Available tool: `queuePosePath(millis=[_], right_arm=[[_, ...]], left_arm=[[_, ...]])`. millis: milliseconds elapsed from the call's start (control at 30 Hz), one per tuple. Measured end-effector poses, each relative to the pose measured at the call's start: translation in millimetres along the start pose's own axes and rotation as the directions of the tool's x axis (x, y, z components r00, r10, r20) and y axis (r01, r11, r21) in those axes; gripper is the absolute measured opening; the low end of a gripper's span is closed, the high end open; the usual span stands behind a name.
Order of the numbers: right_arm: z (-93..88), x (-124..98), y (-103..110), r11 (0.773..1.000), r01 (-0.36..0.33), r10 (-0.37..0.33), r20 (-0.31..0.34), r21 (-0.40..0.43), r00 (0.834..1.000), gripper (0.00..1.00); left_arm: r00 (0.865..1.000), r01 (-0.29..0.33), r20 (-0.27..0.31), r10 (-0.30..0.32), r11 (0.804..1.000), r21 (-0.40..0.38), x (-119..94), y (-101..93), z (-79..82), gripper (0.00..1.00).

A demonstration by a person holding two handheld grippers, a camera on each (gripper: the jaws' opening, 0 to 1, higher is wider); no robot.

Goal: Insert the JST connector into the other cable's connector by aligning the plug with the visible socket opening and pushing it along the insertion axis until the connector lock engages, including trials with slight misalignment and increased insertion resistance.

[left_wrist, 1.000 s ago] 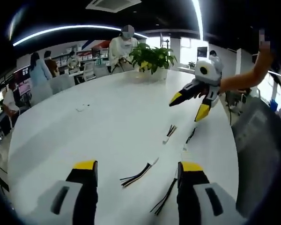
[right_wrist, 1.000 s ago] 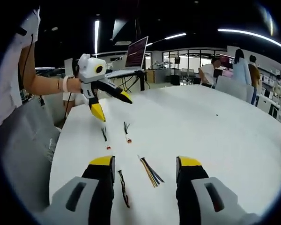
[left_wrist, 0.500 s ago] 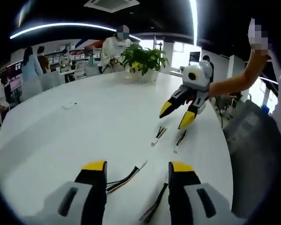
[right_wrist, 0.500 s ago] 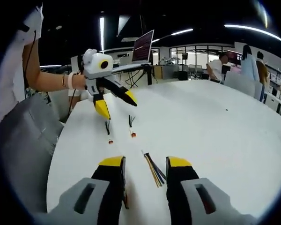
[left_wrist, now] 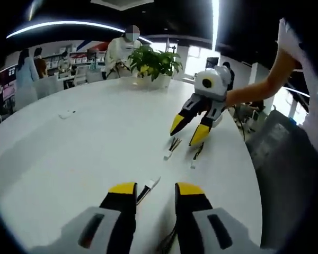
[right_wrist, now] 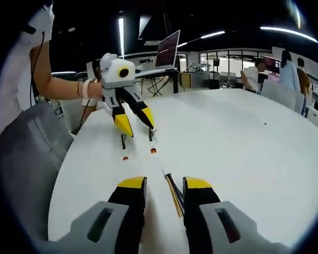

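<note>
No legible text, label, brand, number or sign is present in either view. The monitor (right_wrist: 167, 49) in the right gripper view displays faint lines of content, too small and blurred to read. The coloured panels on the far wall (left_wrist: 93, 46) in the left gripper view carry no characters that can be made out. The cables (right_wrist: 174, 194) on the surface (right_wrist: 238, 137) bear no readable markings.
</note>
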State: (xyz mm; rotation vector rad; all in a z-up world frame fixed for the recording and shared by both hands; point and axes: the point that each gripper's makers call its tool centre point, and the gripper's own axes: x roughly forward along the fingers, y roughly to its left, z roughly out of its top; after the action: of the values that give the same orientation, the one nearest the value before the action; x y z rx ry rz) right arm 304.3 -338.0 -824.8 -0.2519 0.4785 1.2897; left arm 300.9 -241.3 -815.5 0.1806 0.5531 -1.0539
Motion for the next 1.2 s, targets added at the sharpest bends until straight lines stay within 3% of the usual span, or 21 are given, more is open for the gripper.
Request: queuePosePath(millis=[367,567,833,1200], right_arm=[[-4.7,11.4,-4.1,0.999,-0.031,0.031,-0.007,-0.019,1.0,0.23],[-9.9,15.5,-4.6,0.998,-0.051,0.05,-0.019,-0.047,0.999,0.21],[-14.1,23.3,-6.7,0.995,-0.06,0.058,-0.033,-0.075,0.998,0.15],[-13.6,30.0,-8.3,0.994,-0.07,0.068,-0.026,-0.082,0.997,0.12]], left_arm=[[0.999,0.037,-0.015,-0.037,0.999,0.006,10.1,2.9,-6.1,0.29],[0.998,0.065,-0.017,-0.064,0.997,0.05,14.2,1.6,-7.1,0.23],[0.996,0.081,-0.046,-0.078,0.994,0.068,19.6,3.2,-16.3,0.21],[0.995,0.091,-0.045,-0.086,0.989,0.119,23.7,5.2,-16.8,0.17]])
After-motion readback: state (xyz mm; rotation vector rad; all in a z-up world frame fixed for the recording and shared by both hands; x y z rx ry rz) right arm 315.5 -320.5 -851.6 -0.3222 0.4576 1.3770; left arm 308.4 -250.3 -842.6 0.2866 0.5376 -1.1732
